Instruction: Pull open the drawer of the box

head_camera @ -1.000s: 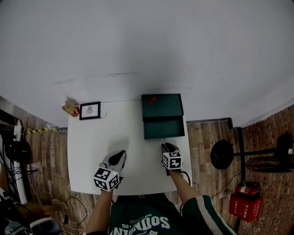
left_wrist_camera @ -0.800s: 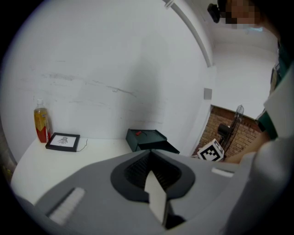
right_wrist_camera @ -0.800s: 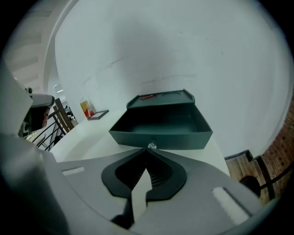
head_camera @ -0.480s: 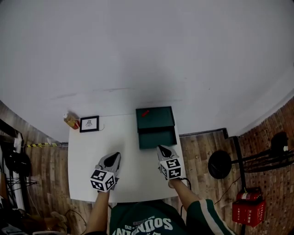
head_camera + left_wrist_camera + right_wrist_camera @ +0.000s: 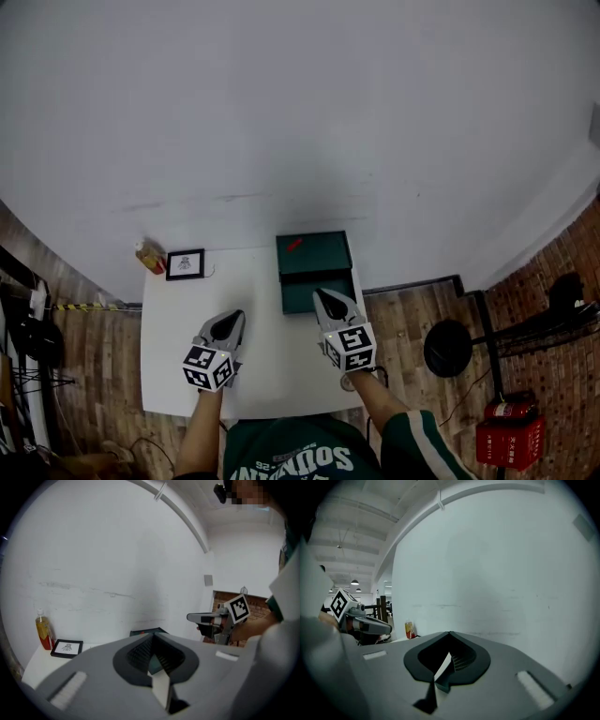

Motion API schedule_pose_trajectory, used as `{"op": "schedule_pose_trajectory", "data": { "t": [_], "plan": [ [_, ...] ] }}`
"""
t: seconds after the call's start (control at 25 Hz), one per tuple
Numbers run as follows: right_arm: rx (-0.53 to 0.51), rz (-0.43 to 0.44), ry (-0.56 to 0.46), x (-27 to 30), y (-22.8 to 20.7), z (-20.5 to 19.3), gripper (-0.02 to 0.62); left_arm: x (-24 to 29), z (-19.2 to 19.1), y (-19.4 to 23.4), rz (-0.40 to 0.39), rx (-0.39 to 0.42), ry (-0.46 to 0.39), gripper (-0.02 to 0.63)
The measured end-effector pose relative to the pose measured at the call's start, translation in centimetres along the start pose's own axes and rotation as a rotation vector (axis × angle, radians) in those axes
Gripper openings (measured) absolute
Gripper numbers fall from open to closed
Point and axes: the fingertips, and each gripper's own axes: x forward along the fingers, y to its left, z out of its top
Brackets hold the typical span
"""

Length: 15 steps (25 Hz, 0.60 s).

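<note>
At the far left corner of the table (image 5: 178, 375) stands a bottle (image 5: 146, 255) with yellow liquid. A small picture frame (image 5: 185, 263) lies just beside it along the far edge. Both are well apart from the work and look like bystanders.

The left gripper (image 5: 231, 319) hovers over the near half of the table, left of the middle, pointing toward the far edge. Its fingers (image 5: 139, 652) are pressed together with nothing between them. It touches nothing, so it seems parked there to keep clear of the other side. The box has not needed bracing, as far as I can judge.

The dark green box (image 5: 314, 253) sits at the far right corner, its back toward the wall. Its drawer (image 5: 298, 298) stands out from the front toward the near edge, along the right edge of the table. By that the pull looks done, or nearly so.

The right gripper (image 5: 320, 294) is over the near end of the drawer. The head view does not settle whether it touches the drawer. Its own view shows mostly wall and no box, so it is tipped upward, not aimed at a handle. Its fingers (image 5: 464, 659) are closed on each other and hold nothing.
</note>
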Motion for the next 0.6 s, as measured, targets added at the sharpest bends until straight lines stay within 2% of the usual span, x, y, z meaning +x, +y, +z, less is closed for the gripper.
{"op": "schedule_pose_trajectory", "data": {
  "t": [0.32,0.6],
  "plan": [
    [-0.008,0.002,0.009,-0.7,0.0,-0.4,0.002,-0.3,0.5,-0.9,-0.020,-0.020,-0.020,0.052],
    [-0.017,0.014,0.018,-0.7,0.7,-1.0,0.002,0.1,-0.1,-0.9,-0.017,-0.008,0.002,0.052]
  ]
}}
